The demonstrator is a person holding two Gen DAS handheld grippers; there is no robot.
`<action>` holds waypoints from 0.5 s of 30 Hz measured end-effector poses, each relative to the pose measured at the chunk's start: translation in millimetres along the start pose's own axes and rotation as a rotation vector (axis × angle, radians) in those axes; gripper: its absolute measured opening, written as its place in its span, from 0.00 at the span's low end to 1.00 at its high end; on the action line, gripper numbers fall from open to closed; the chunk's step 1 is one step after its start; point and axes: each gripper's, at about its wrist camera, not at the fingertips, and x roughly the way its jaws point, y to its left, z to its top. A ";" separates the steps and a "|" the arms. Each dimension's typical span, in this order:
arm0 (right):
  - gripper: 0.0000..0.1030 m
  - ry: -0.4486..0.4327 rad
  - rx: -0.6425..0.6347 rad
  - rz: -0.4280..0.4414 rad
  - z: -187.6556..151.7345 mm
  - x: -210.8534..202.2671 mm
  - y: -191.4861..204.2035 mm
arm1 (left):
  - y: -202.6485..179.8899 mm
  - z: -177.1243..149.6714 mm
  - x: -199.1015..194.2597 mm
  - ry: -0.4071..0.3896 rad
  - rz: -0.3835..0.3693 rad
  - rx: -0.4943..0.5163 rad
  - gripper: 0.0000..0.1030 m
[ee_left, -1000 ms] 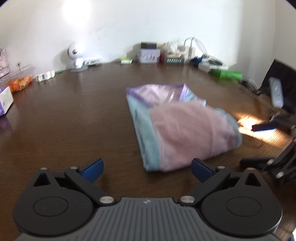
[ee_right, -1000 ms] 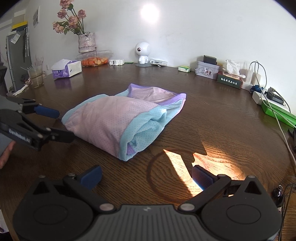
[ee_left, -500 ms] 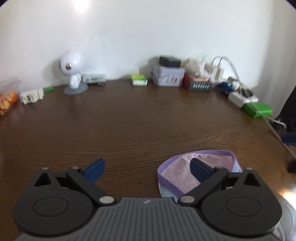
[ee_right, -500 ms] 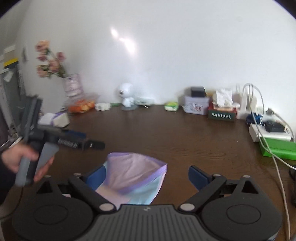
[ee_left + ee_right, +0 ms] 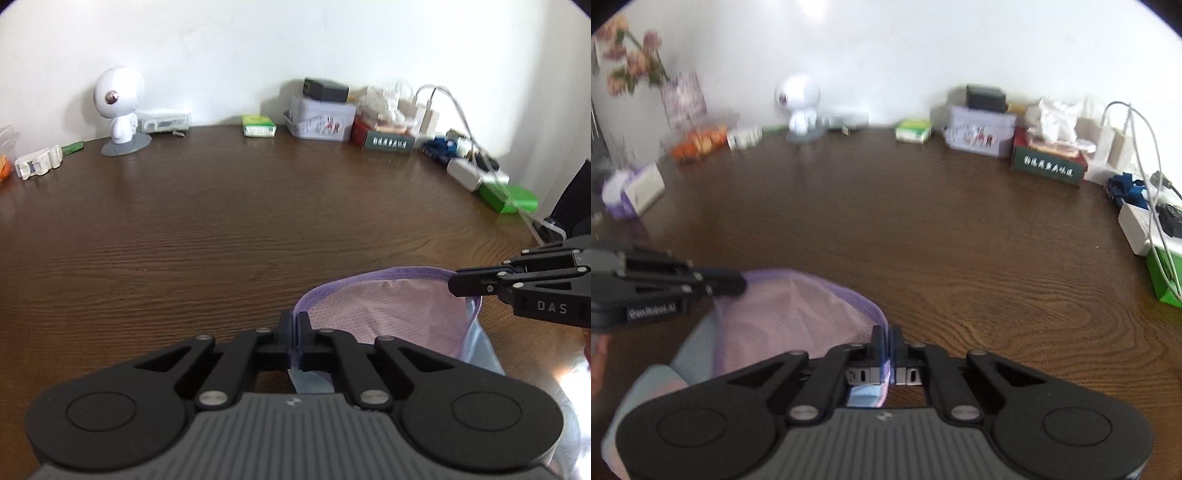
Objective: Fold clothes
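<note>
I am looking along two hand-held tongs over a dark wooden table (image 5: 221, 229). My left gripper (image 5: 295, 334) is clamped tight on the lilac-trimmed edge of a pink and pale blue garment (image 5: 391, 314); the cloth comes out between its two black fingers, with pale blue fabric hanging just beneath them. My right gripper (image 5: 888, 345) is pinched on the same lilac hem in the same way, and from the left camera I see its black fingers coming in from the right, nipping the far corner of that edge. From the right camera the left gripper enters from the left and holds the opposite corner. So the garment sits directly under and between the two tongs, its trimmed edge stretched in a shallow curve from one grip to the other, and the rest trailing back toward me, out of sight below the tool bodies. I cannot tell whether the held edge is lifted clear of the wood or resting on it. Ahead of both tongs the table is bare; well beyond, along the white wall, stand a small white robot figure (image 5: 120, 107), a tin box (image 5: 319, 122) and a tangle of chargers. I judge the task to be partway: both corners are secured, but the fold they are meant to make is not yet laid down, and flattening comes after.
</note>
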 end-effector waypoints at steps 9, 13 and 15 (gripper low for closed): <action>0.01 -0.128 -0.073 0.157 -77.2 -114.0 29.3 | -20.5 -84.2 -122.2 -0.163 -0.002 -0.010 0.02; 0.03 -0.073 -0.110 0.200 -123.0 -136.1 42.0 | -24.7 -121.9 -134.6 -0.088 -0.004 -0.051 0.12; 0.09 -0.059 -0.131 0.219 -141.0 -148.8 46.5 | -23.8 -127.1 -151.3 -0.102 -0.008 -0.063 0.41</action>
